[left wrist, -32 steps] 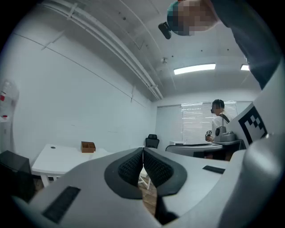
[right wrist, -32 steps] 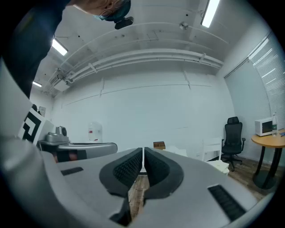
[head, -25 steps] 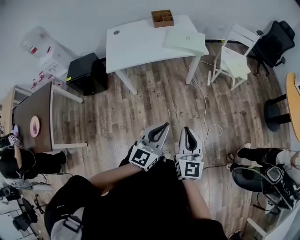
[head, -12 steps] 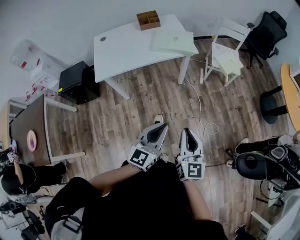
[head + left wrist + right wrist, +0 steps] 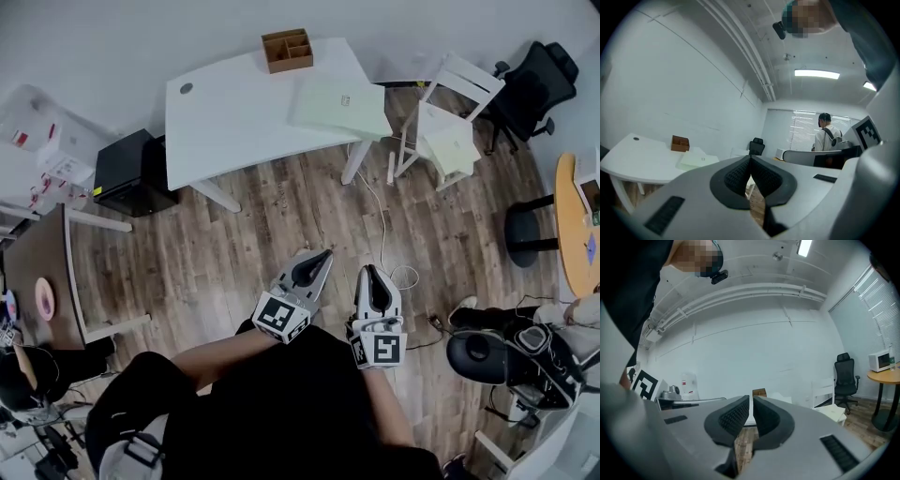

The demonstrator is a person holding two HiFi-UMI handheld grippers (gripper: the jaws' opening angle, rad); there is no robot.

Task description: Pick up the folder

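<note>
The folder (image 5: 339,105) is a pale green flat sheet lying at the right end of the white table (image 5: 225,117), overhanging its edge a little. The left gripper view shows the folder (image 5: 696,160) far off, beyond the jaws. My left gripper (image 5: 323,255) and right gripper (image 5: 371,272) are held side by side over the wooden floor, pointing level toward the table and well short of it. Both are shut with nothing between the pads, as seen at the left gripper (image 5: 750,158) and the right gripper (image 5: 751,398).
A brown wooden box (image 5: 287,50) stands at the table's back edge. A white chair (image 5: 445,117) and a black office chair (image 5: 542,82) stand right of the table. A cable (image 5: 382,230) runs over the floor. A black cabinet (image 5: 131,173) sits left.
Both grippers, still shut, have travelled forward over the floor toward the white table, which now appears lower and nearer in the head view.
</note>
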